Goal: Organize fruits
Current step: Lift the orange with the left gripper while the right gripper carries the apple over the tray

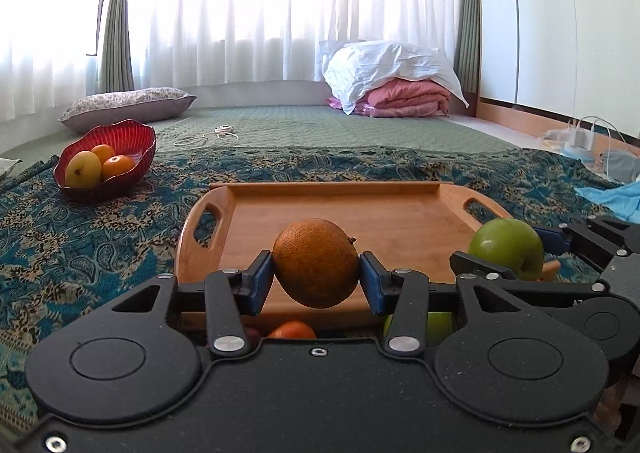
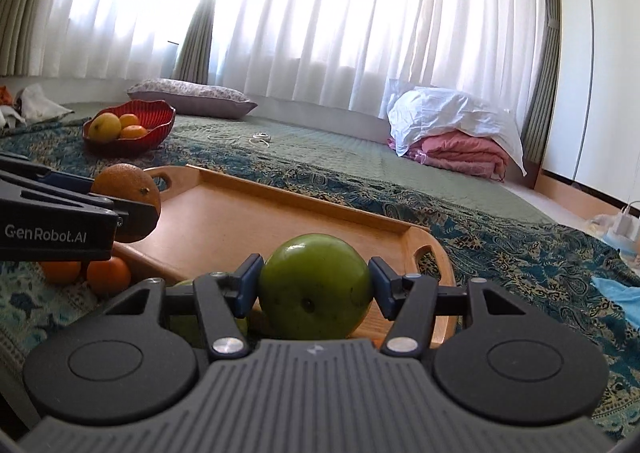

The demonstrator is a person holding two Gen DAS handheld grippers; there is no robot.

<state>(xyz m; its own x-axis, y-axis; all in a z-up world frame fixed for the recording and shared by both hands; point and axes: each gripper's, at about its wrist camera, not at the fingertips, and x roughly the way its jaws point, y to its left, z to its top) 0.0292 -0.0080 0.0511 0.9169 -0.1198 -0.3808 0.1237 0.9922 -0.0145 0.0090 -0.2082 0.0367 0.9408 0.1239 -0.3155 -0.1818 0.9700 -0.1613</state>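
Left gripper [image 1: 316, 279]: pads clamped on orange [image 1: 316, 263], held above near edge of wooden tray [image 1: 400, 221]. Right gripper [image 2: 316, 287]: blue pads pressed on green apple [image 2: 316, 287], raised over tray's near right corner. Loose oranges [image 2: 108, 275] on patterned blanket [image 1: 100, 245] below near edge. Red bowl [image 1: 140, 143] with fruit beyond tray's far left corner.

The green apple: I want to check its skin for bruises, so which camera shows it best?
The right wrist view: the green apple sits centred and close, clamped in the right gripper, with a dark spot visible on its skin. The left wrist view shows the apple only at the right edge, smaller, its lower part hidden by a gripper finger.
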